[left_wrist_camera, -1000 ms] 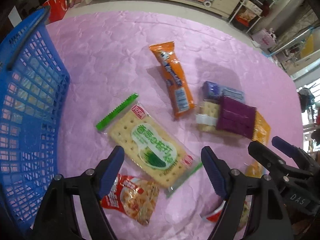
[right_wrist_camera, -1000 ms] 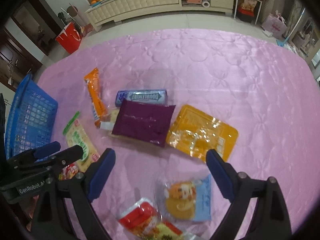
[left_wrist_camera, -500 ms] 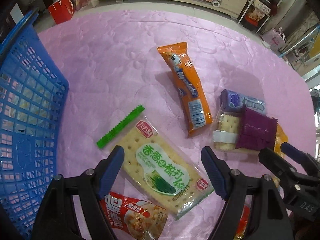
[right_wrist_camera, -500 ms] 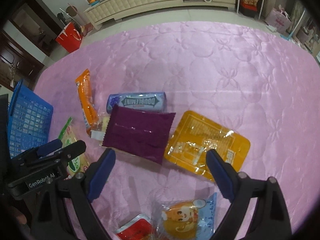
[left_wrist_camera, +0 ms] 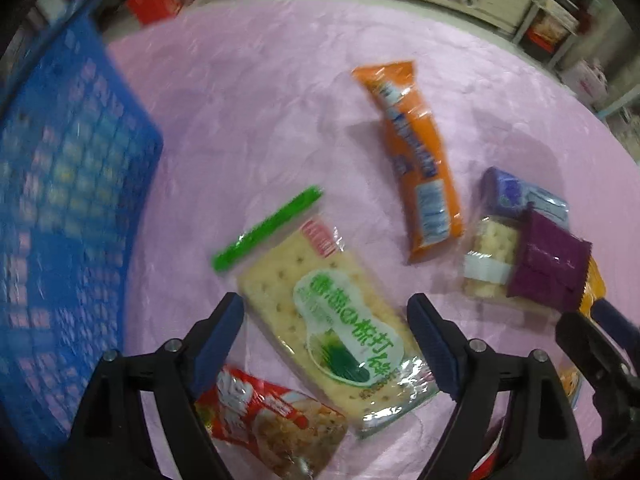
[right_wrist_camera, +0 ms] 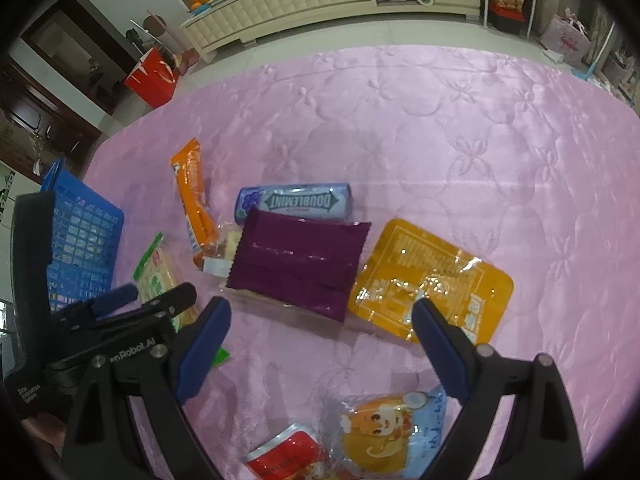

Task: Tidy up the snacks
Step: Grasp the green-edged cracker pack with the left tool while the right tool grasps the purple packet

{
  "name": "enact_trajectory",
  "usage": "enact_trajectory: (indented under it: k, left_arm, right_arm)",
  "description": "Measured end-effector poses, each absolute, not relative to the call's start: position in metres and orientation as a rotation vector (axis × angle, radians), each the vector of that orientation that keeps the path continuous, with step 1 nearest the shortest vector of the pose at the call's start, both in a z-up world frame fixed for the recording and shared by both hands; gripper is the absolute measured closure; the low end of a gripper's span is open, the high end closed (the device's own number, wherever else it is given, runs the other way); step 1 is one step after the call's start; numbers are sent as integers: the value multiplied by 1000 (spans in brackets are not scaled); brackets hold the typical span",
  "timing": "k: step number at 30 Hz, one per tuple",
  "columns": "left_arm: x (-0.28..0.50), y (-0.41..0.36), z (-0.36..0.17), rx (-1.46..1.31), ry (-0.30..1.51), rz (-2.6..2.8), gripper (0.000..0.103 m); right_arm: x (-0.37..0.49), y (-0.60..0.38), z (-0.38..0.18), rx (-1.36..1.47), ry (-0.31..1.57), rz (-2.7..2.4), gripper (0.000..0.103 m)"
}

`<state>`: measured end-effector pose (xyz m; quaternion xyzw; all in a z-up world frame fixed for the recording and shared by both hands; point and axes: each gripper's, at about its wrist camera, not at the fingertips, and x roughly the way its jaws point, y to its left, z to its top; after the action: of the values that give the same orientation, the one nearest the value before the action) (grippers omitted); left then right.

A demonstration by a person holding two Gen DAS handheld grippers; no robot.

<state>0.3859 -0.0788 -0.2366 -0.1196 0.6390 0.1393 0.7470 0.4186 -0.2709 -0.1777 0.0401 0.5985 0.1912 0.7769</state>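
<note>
Left gripper [left_wrist_camera: 326,332] fingers wide, just opened further, empty; cracker packet [left_wrist_camera: 332,316] between them. Packet's narrow width should be straddled squarely. Right gripper [right_wrist_camera: 322,334] wide, empty.

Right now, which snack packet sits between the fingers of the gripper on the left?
The green-labelled cracker packet. It lies flat between the left gripper's open jaws; the other packets lie outside them.

A glossy quilted pink cloth [right_wrist_camera: 460,128] covers the surface. The cracker packet [left_wrist_camera: 332,316] is clear shiny film, the purple pouch [right_wrist_camera: 300,260] smooth foil. At left, the blue basket [left_wrist_camera: 60,220] is latticed plastic.
</note>
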Motion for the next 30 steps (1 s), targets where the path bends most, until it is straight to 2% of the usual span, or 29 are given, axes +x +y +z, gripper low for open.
enact_trajectory:
  k: [3, 8, 10, 11, 14, 24, 30]
  left_arm:
    - [384, -78, -240, -275, 1391, 314, 16]
    - [388, -84, -238, -242, 1410, 274, 16]
    - [389, -87, -236, -203, 1409, 231, 22]
    - [395, -88, -235, -191, 1406, 211, 28]
    - [405, -96, -230, -188, 1412, 162, 32]
    - [394, -91, -194, -137, 1341, -3, 33]
    - [406, -78, -178, -105, 1301, 5, 33]
  right_arm:
    - [418, -269, -177, 85, 1292, 416, 9]
    - [416, -269, -176, 75, 1290, 414, 9]
    - [416, -270, -176, 77, 1290, 409, 9]
    - [416, -270, -176, 72, 1289, 408, 9]
    - [416, -269, -175, 60, 1289, 413, 9]
    - [428, -276, -176, 259, 1340, 430, 9]
    - [437, -268, -181, 280, 1366, 352, 9]
